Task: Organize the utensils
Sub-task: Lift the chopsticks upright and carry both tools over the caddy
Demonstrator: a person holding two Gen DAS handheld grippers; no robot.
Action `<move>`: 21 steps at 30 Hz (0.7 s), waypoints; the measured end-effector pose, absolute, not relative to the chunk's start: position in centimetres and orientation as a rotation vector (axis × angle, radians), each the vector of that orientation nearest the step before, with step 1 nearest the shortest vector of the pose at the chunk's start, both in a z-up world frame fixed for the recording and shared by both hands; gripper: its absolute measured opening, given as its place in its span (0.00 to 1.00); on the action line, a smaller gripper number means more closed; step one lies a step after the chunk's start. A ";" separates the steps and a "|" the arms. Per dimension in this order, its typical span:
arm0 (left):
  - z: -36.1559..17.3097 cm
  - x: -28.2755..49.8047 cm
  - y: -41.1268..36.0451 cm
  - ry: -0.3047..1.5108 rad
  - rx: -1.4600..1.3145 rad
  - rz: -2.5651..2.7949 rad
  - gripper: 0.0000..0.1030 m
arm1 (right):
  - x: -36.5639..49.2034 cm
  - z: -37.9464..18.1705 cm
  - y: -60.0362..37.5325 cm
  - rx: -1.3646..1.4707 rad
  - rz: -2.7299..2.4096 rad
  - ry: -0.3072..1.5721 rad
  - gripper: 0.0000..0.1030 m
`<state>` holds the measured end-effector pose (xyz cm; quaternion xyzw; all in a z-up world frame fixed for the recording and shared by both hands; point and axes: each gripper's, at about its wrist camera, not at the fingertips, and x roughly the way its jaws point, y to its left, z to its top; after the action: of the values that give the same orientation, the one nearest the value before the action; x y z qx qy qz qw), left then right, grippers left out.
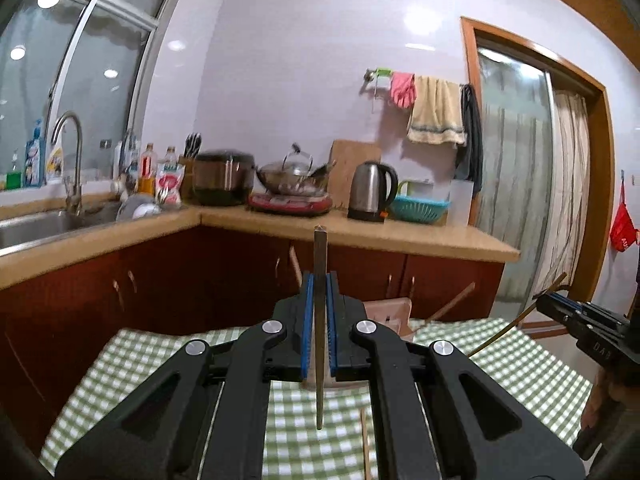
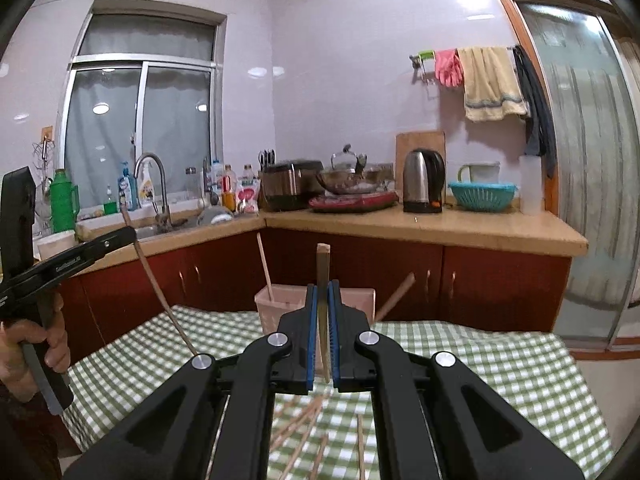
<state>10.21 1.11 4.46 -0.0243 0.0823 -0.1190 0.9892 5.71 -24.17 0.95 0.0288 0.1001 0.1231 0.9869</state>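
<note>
Held upright in the left wrist view is a wooden chopstick (image 1: 320,248), with my left gripper (image 1: 319,280) shut on it between the blue pads. Just behind stands a pink holder (image 1: 390,312). My right gripper (image 1: 541,300) shows at the right edge, gripping a slanted chopstick (image 1: 500,332). In the right wrist view my right gripper (image 2: 323,288) is shut on an upright chopstick (image 2: 322,260) in front of the pink holder (image 2: 280,308), which has two chopsticks leaning in it. My left gripper (image 2: 130,234), in a hand, grips a chopstick (image 2: 160,292). Several loose chopsticks (image 2: 304,432) lie on the checked cloth.
The table carries a green-checked cloth (image 2: 480,360). Beyond it runs a wooden counter (image 2: 460,228) over red cabinets, with a sink (image 1: 36,228), rice cooker (image 2: 292,184), wok (image 2: 352,180), kettle (image 2: 423,180) and teal basket (image 2: 482,196). A glass sliding door (image 2: 580,160) is at right.
</note>
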 end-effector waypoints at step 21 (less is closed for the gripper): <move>11.0 19.8 -3.3 -0.012 -0.032 -0.259 0.06 | 16.1 4.0 -24.1 0.021 0.243 0.161 0.06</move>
<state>19.85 -3.29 11.00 -0.0162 -0.0061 -0.1292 0.9915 16.10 -24.06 4.04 0.0106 0.0803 0.1209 0.9894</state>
